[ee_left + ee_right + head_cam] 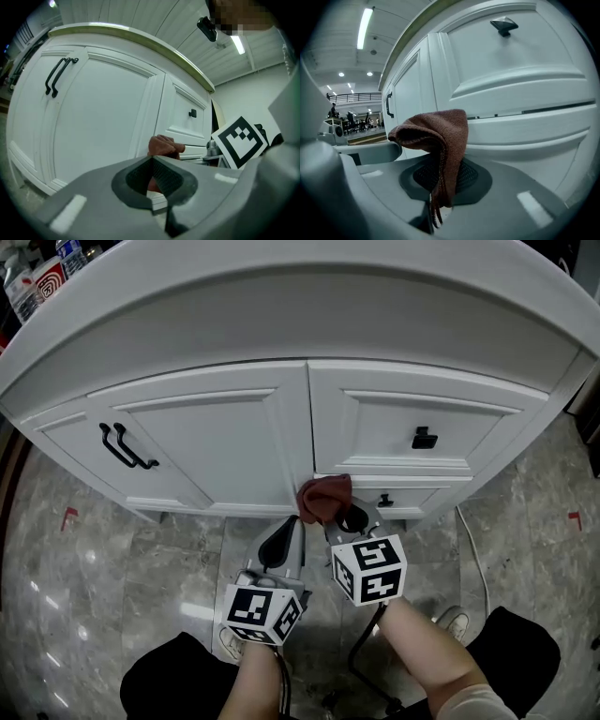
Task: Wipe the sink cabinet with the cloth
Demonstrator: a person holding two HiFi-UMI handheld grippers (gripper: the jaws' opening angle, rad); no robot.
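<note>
Biggest worry is the size of the white sink cabinet (216, 442) versus how little rag is doing the work. The brown cloth (324, 498) is bunched into a small hump that looks to be up against the centre post, where the left door meets the drawers. I'd guess a pass only cleans a narrow stripe and most of the panels get missed.

Next: the right gripper (349, 521) has its jaws clamped tight on the cloth, with only a thin tail pinched low between them. Dragging hard over the raised panel edges could tug it loose and drop it on the floor (75, 549).

Smaller risks: the hard jaw tips scuffing the paint if the hump flattens, or the cloth snagging the little black knob (384, 501) near it.

The left gripper (278, 547) sits just beside the right one and a bit lower, jaws closed together on nothing, and as far as I can tell it isn't touching the cabinet.

Surface-wise it's smooth painted panels with stepped mouldings and a pair of black bar handles (127, 446) on the door, with glossy grey marble-look tiles below. The room looks like a big open hall with strip lights overhead — and there are a few bottles (37, 277) on the counter's far corner.
</note>
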